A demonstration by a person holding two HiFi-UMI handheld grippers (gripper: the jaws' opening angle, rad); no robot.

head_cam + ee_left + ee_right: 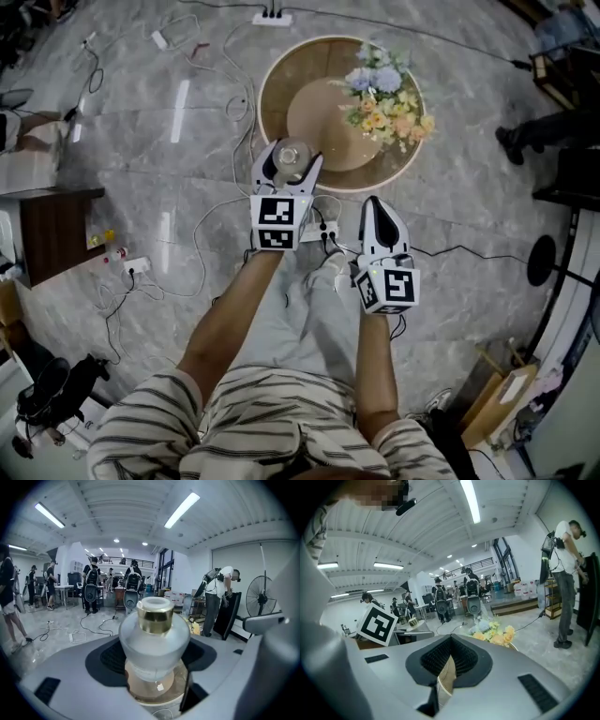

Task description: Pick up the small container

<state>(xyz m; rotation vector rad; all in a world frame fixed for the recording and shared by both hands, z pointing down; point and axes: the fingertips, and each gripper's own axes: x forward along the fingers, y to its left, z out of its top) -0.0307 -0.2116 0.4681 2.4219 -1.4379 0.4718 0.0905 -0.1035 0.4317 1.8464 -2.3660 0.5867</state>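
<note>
The small container (290, 155) is a frosted glass jar with a gold band round its neck. My left gripper (288, 167) is shut on it and holds it upright over the near edge of the round wooden table (274, 71). In the left gripper view the small container (154, 639) fills the space between the dark pads (108, 657), with the table top below it. To the right and nearer me, my right gripper (379, 212) is shut with nothing in it. In the right gripper view the right gripper's (448, 667) pads meet, leaving only a slit.
A bunch of pastel flowers (387, 97) lies on the table's right side, and the flowers (493, 634) show again past the right jaws. Cables and a power strip (271, 18) cross the marble floor. A dark cabinet (56, 230) stands left; a fan base (541, 260) and a person's shoe (514, 142) are right.
</note>
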